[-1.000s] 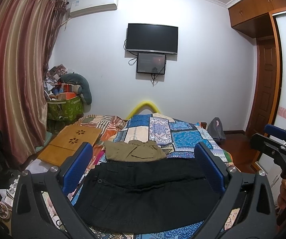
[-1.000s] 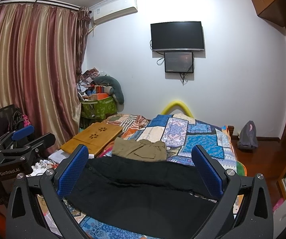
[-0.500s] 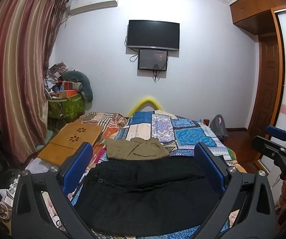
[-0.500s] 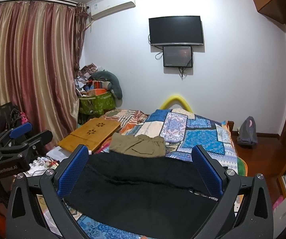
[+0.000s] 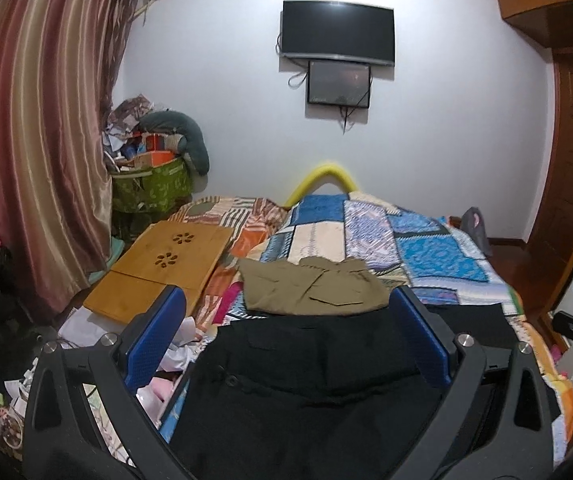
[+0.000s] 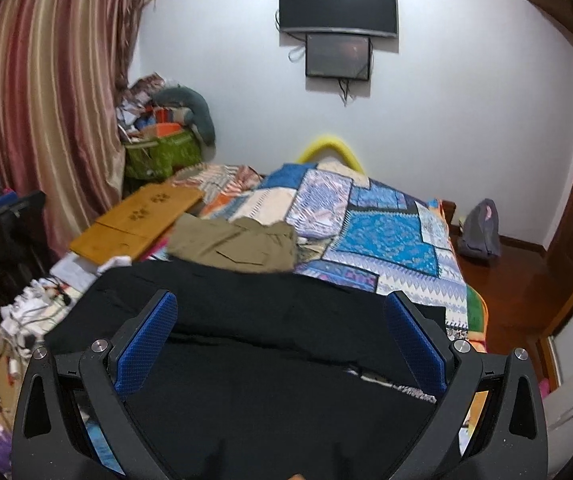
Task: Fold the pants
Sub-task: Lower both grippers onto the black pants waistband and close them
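on the bed (image 5: 426, 252), black pants (image 5: 310, 392) lay spread across the near end while the left hand-held gripper (image 5: 286, 340) and right hand-held gripper (image 6: 282, 340) hovered above, both spread wide, gripping nothing.

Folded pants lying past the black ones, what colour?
Khaki-olive: the folded pants lie just beyond the black pants on the quilt. Clearest in the right wrist view.

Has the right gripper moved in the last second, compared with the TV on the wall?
Yes. The right gripper has come forward and tipped down: the TV sits higher in its view, and the black pants fill more of it.
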The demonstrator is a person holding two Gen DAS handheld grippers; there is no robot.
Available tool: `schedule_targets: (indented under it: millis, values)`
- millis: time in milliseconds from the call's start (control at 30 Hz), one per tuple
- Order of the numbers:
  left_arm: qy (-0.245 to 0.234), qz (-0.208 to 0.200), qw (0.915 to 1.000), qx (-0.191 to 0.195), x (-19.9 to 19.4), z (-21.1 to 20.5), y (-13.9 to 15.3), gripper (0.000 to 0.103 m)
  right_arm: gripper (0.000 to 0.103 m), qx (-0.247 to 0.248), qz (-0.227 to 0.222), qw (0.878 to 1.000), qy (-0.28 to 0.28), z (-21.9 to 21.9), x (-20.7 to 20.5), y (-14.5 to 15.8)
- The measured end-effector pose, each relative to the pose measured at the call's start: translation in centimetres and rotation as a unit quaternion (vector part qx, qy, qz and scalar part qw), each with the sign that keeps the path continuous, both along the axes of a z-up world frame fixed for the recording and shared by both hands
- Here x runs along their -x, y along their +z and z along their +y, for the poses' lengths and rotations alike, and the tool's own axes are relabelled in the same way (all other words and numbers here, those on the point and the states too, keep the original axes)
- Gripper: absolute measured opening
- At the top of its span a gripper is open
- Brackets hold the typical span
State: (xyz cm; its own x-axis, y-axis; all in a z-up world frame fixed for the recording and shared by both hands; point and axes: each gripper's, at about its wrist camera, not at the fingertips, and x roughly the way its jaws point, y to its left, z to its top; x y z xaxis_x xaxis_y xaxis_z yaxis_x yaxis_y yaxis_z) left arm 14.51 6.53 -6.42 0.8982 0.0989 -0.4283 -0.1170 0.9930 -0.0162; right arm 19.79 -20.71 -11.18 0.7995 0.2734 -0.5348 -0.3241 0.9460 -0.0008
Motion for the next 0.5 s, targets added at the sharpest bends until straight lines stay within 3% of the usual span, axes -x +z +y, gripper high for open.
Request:
schedule_targets:
  millis: [133,300,500]
  values:
    - [0.023,0.027,0.9993,-0.014,-4.1,2.4,-2.2,0.103,0.103,0.021,0.011,1.000,-0.006,-0.3,-2.5,-1.3]
    - [0.030,0.082,0.9962,-0.001,-9.6,5.5,-6.0,0.103,0.103,0.046,0.036,0.998,-0.012,-1.1,-6.8,-3.4]
    - [0.042,0.149,0.9879,-0.003,-16.1,9.0,-10.4,0.099,0.102,0.051,0.080,0.995,-0.007,-2.6,-11.6,-6.2]
